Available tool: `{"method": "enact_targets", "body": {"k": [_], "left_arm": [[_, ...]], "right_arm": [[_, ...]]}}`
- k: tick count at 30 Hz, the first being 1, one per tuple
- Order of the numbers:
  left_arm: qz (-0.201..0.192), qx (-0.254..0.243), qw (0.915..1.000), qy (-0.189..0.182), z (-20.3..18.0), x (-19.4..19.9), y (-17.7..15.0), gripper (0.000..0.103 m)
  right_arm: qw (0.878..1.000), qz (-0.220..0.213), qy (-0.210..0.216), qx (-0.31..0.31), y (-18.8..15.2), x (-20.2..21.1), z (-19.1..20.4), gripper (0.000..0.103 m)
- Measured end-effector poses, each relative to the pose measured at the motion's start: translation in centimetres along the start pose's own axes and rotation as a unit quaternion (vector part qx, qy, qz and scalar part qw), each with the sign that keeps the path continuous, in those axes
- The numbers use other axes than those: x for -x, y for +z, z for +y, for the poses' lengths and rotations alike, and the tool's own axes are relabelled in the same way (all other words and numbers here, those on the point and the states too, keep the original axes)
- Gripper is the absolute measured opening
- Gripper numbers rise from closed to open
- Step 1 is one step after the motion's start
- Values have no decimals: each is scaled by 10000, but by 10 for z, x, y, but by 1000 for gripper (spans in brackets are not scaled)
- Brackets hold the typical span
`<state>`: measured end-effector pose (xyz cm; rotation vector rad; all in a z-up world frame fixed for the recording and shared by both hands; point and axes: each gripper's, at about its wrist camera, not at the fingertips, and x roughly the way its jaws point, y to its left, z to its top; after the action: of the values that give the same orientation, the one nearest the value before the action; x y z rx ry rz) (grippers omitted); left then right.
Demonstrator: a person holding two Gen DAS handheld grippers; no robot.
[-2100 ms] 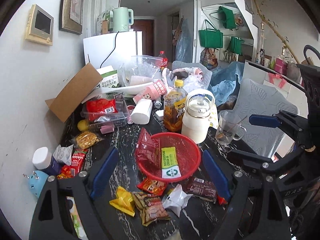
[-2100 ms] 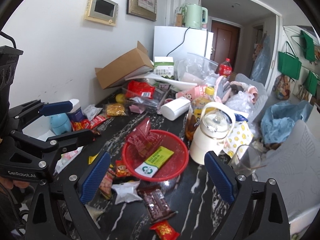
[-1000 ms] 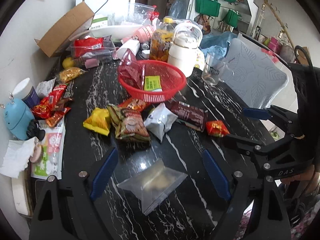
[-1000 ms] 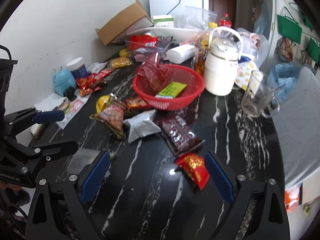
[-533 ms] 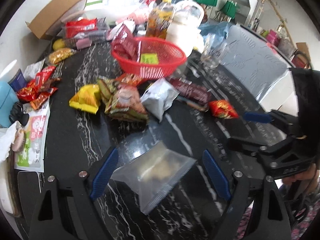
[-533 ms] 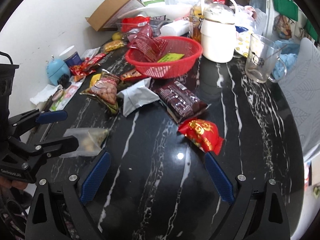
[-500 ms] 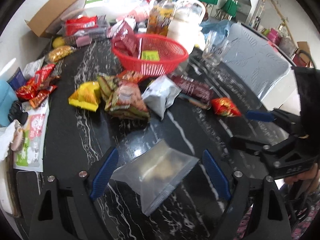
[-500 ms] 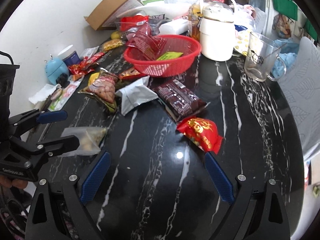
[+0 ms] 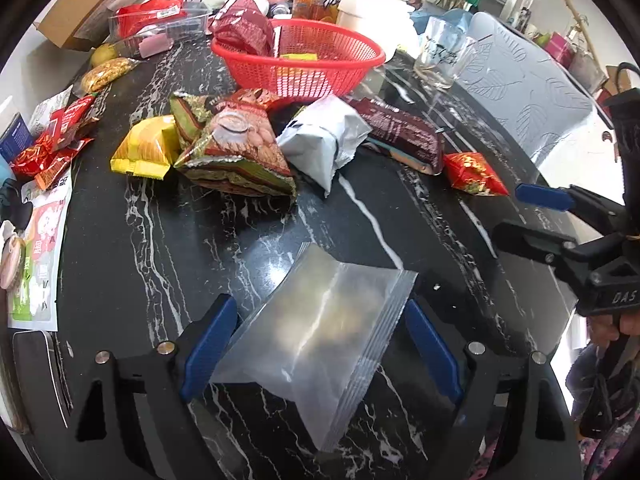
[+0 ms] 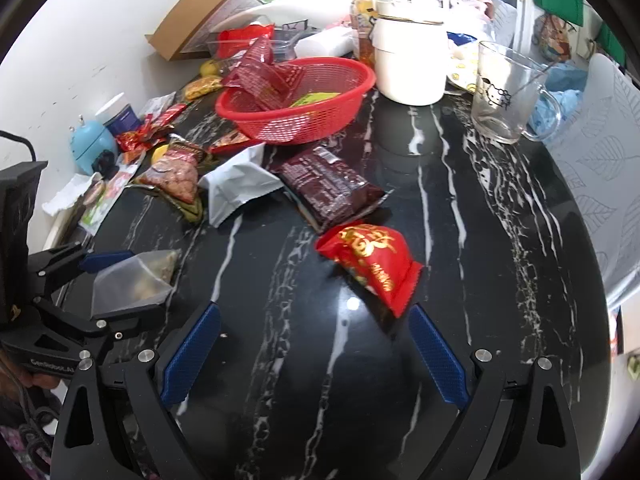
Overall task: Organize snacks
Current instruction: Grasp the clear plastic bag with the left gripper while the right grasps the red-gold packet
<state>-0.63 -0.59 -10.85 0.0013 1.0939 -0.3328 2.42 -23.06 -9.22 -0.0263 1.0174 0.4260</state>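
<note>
So the left gripper [image 9: 316, 344] was angled down over a clear plastic snack bag [image 9: 320, 336] lying flat on the black marble counter [image 9: 168, 248]. Its blue pads [image 9: 208, 344] stood wide apart with the bag sitting between them. The left edge of the bag looked right up against the left pad, but I couldn't tell if it was actually touching, and the right pad was clear of it. Nothing clamped.

The right gripper [image 10: 316, 354] was also spread open, with nothing between its pads, hovering over bare counter. A red snack packet with gold print [image 10: 372, 264] lay just ahead of it, close to the right pad but apart from it.

Further back, the loose snacks were bunched together: a dark brown packet [image 10: 332, 188], a silver-white pouch [image 10: 236, 188], a nut bag [image 9: 240, 148] and a yellow packet [image 9: 148, 148], all near the front of the red basket [image 9: 300, 72]. The basket already had a dark red wrapper [image 10: 260, 72] sticking up out of it and a green-yellow packet [image 10: 316, 99] lying inside.

Right of the basket sat a white kettle [image 10: 412, 68] and a glass mug [image 10: 504, 96]. More red sachets [image 9: 52, 140] were piled along the left edge of the counter.
</note>
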Motion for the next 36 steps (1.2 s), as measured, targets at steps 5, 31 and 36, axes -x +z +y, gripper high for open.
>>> {"method": "enact_targets", "body": {"k": [5,31,36], "left_arm": [[33,-148,9993,333,-4,0,1,55],[-57,435,9990,61,-13,-10,20,52],[-4,464,9989,93,-12,-13,18,52]], "right_arm": [[9999,-18,-128,-61,4,0,-11,96],[9990,136,237,350,30,-42,-44,78],[9981,115,312,515,29,-44,-39,48]]}}
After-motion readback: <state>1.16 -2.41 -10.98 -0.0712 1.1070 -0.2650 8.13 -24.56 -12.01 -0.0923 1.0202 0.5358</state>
